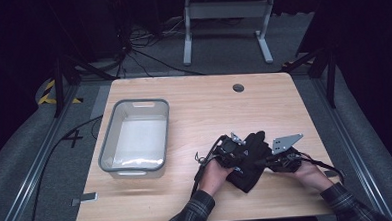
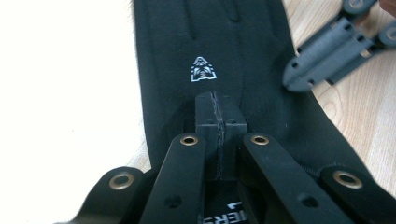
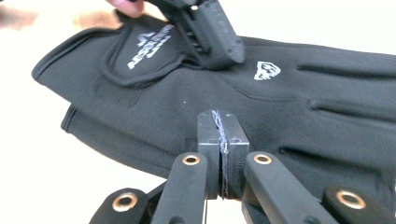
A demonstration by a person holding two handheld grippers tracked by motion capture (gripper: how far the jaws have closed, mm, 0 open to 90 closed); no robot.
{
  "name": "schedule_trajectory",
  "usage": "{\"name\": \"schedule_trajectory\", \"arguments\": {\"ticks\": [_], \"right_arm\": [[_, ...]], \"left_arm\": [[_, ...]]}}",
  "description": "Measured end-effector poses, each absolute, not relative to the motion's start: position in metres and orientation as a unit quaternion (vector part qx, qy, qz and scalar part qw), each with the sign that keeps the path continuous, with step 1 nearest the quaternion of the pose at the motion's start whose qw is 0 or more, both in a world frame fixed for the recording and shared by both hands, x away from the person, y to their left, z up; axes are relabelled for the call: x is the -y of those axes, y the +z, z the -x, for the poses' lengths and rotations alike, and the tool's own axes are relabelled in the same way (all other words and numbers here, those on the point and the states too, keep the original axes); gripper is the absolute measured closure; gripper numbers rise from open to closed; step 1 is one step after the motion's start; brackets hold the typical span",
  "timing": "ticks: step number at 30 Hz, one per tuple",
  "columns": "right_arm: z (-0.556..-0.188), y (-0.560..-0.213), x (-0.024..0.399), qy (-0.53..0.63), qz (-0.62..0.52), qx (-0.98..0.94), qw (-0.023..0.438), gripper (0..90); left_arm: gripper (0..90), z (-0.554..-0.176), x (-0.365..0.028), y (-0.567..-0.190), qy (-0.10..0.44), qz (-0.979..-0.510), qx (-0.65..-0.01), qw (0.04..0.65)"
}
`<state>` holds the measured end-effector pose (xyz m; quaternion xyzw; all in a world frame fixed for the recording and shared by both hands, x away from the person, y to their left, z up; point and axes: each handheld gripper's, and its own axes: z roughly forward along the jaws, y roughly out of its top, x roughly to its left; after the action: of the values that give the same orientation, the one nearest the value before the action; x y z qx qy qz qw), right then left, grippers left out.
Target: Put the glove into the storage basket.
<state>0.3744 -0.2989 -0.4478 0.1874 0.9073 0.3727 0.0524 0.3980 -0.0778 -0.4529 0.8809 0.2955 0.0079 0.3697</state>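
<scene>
The left gripper (image 2: 217, 116) has its two black fingers (image 2: 207, 114) pressed together over a black glove (image 2: 224, 46). A small white logo (image 2: 203, 70) lies at 12 o'clock from them. At 2 o'clock, the other gripper (image 2: 327, 49) reaches over the light worktop (image 2: 369, 121).

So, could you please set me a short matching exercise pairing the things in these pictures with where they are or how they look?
Things:
1. grey bin
2. black glove
3. left gripper
4. round hole

Descriptions:
A. jaws together on the fabric near a small white emblem
B. on the table's left half, nothing inside
C. near the table's far edge
D. lying on the table's right half, between the two hands

Pairs: 1-B, 2-D, 3-A, 4-C
</scene>
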Motion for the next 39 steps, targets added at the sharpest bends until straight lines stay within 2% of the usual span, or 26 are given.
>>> {"name": "schedule_trajectory", "arguments": {"ticks": [20,26,31,34,39], "right_arm": [[-0.358,-0.45,0.274,0.366,-0.148,-0.918,0.031,90.0],[-0.358,-0.444,0.28,0.379,-0.152,-0.912,0.04,89.9],[-0.359,-0.436,0.302,0.391,-0.177,-0.901,0.056,88.7],[-0.359,-0.434,0.318,0.4,-0.194,-0.894,0.063,82.1],[-0.358,-0.433,0.345,0.397,-0.229,-0.885,0.081,69.5]], "left_arm": [[89.8,-0.4,0.078,-0.452,0.013,-0.883,-0.294,0.365],[89.7,-0.401,0.077,-0.449,0.016,-0.884,-0.291,0.366],[89.3,-0.399,0.072,-0.442,0.021,-0.881,-0.29,0.372],[84.1,-0.397,0.069,-0.436,0.02,-0.882,-0.284,0.376],[66.4,-0.395,0.066,-0.43,0.019,-0.887,-0.269,0.375]]}}
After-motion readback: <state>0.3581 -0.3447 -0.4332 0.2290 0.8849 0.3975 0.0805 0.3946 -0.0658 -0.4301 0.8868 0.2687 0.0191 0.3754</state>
